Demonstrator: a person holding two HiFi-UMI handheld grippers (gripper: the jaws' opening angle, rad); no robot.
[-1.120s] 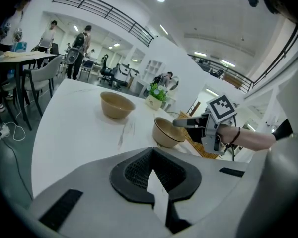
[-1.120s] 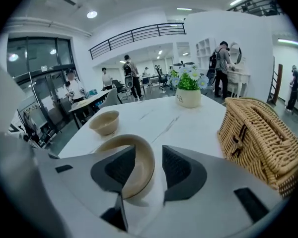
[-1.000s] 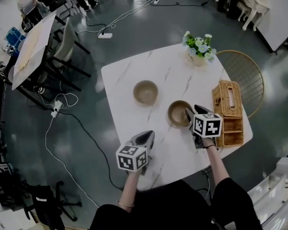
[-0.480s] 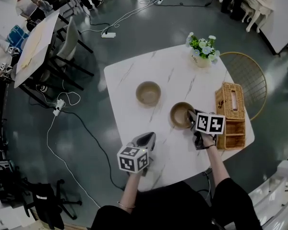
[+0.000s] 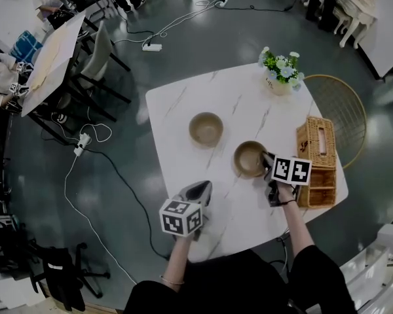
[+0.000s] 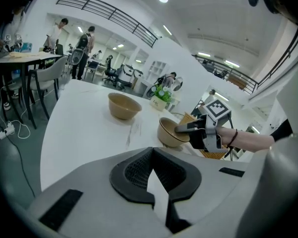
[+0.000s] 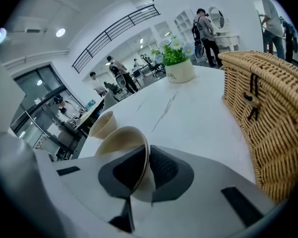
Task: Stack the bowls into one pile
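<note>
On the white marble table (image 5: pixel 177 103), nearest its front edge and furthest left, the left gripper (image 5: pixel 203 187) hovers with its jaws brought together at the tips and nothing between them, pointing toward the 2 bowls but well apart from both. Beyond it and a little to the right, the far bowl (image 5: pixel 205 129) stands upright and alone near the middle of the table, tan and empty. Further right and closer to the person, the near bowl (image 5: pixel 249 159) sits on the table, separate from the far bowl, so the 2 are not yet stacked. The right gripper (image 5: pixel 267 157) is at this bowl's right-hand rim: its jaws are closing on the rim, 1 pad inside the bowl and 1 against the outer wall, with the thin wall clamped between them. At the table's far right corner stands a flower pot (image 5: pixel 280 84) with small pale blooms. Just right of the right gripper, along the table's right edge, lies a wicker basket (image 5: pixel 316 142) with its lid shut, and past it a gold wire chair (image 5: pixel 337 103) stands on the floor
</note>
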